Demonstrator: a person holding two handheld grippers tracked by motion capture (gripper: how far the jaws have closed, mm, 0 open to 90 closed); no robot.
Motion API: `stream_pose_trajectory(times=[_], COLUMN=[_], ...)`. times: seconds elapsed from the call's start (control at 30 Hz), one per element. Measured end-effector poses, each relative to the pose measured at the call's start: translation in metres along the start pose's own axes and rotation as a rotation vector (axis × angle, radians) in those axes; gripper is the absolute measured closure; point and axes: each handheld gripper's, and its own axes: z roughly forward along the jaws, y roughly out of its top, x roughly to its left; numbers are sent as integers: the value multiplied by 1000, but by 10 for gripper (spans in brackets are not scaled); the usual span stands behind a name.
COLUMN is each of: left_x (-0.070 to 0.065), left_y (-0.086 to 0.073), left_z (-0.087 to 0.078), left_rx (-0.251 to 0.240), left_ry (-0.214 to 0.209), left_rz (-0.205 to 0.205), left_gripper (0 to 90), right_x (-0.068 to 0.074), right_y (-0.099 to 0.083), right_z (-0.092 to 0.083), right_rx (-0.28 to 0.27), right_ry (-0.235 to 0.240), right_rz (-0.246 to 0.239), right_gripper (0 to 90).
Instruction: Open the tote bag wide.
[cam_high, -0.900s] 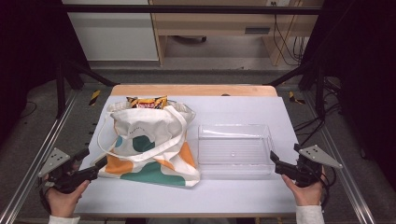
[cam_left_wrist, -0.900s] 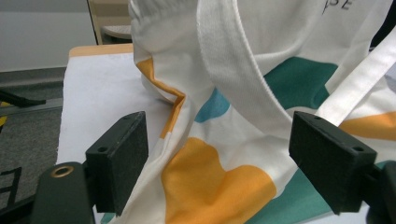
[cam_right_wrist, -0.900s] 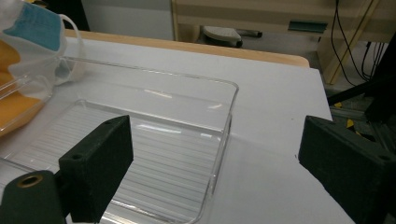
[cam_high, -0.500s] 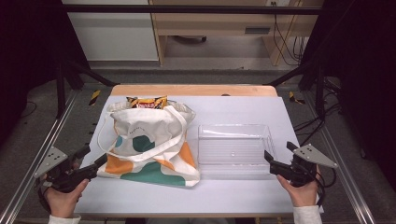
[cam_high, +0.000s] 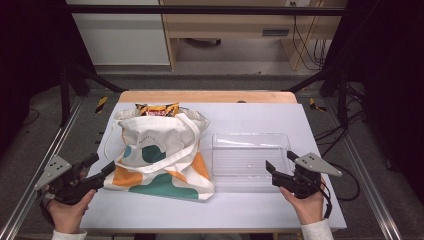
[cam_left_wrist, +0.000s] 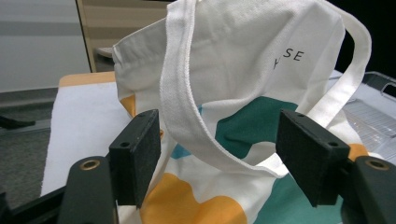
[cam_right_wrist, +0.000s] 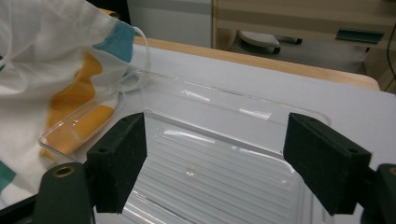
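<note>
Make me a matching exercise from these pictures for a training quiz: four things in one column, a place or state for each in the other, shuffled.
Things:
1. white canvas tote bag with teal and orange patches
2. clear plastic tray
3. orange snack packet
4. left gripper

Places or states:
A. peeking out of the bag's mouth
B. empty, in front of the right gripper
C. open, at the bag's near left corner
D. slumped on the table's left half

Pairs: 1-D, 2-B, 3-A, 4-C
</note>
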Motion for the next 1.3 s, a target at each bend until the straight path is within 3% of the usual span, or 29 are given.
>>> stream_pose_trajectory(times=[0.27, 0.4, 0.53, 0.8, 1.07, 1.27, 1.3], left_x=[-10, -20, -34, -48, -46, -43, -42], left_y=[12, 22, 30, 32, 33, 27, 25], left_z=[3, 11, 28, 56, 75, 84, 83], left_rx=[-4, -11, 7, 46, 77, 114, 119], left_ry=[-6, -17, -17, 17, 19, 7, 3], left_rz=[30, 64, 103, 132, 114, 94, 87], left_gripper=[343, 357, 380, 430, 524, 685, 744], right_x=[19, 31, 36, 42, 54, 71, 77], right_y=[10, 16, 19, 22, 28, 35, 37], right_z=[14, 19, 23, 28, 37, 46, 50], right_rx=[17, 16, 17, 19, 20, 20, 18], right_ry=[52, 79, 94, 111, 152, 195, 210], right_rz=[-16, -31, -37, -40, -45, -63, -67], right_gripper=[244, 255, 259, 291, 345, 379, 382])
